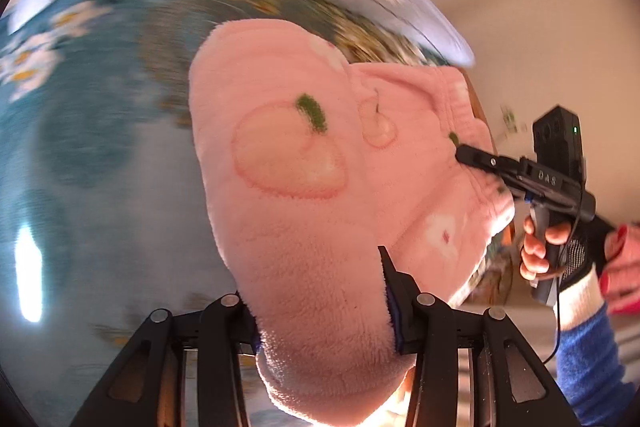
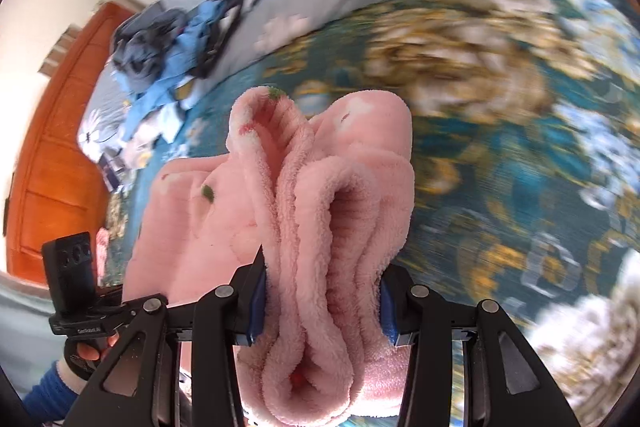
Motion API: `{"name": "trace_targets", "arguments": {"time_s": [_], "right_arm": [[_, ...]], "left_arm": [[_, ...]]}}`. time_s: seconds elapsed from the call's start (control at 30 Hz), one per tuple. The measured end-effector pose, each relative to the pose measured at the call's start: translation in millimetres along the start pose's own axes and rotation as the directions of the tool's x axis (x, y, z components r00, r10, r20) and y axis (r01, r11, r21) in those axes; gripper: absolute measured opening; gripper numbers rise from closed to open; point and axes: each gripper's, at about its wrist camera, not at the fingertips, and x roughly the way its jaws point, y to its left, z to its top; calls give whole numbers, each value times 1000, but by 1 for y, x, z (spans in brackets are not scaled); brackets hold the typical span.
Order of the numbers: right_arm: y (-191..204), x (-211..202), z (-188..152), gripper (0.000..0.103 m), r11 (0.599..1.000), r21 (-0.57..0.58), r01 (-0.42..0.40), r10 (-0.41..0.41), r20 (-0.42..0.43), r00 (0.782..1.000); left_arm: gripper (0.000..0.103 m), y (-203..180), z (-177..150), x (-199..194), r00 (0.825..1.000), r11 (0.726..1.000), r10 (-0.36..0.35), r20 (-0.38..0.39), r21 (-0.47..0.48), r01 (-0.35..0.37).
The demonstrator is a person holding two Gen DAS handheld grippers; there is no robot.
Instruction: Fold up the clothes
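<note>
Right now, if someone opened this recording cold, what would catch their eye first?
The fluffy pink fleece garment with peach appliqués fills the middle of both views, bunched in thick folds. The left gripper and right gripper are each shut on it, holding it above the blurred teal floral bedspread. A heap of blue and dark clothes lies farther back on the bed, in the right wrist view's upper left.

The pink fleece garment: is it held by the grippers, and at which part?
Yes. Both grip the pink fleece garment. The left gripper pinches a thick folded end; the right gripper clamps several bunched layers at the opposite end.
</note>
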Motion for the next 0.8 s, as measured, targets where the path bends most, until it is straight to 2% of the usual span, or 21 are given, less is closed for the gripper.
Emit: {"name": "trace_targets", "arguments": {"time_s": [0.2,0.4,0.47,0.53,0.7,0.8], "right_arm": [[-59,-43,-21,46,996,49,73,-74,28,997],[-95,-68,-27,46,990,50,128,-130,36,991],[-104,-72,-28,46,988,47,144,-146,40,989],[-112,-70,-31,46,987,46,152,-154,44,987],[-128,-50,-44,46,980,68,189,-190,4,982],[-135,-48,-45,46,978,92,187,-190,19,982]], "left_arm": [[47,-60,24,55,997,996,15,-69,88,-9],[48,-94,11,92,993,994,26,-112,106,-14],[49,-107,9,105,992,989,48,-113,141,-32],[49,-113,-3,107,990,982,81,-113,176,-60],[56,-102,-15,119,980,983,102,-170,169,-73],[62,-86,-23,122,972,985,110,-206,153,-79]]}}
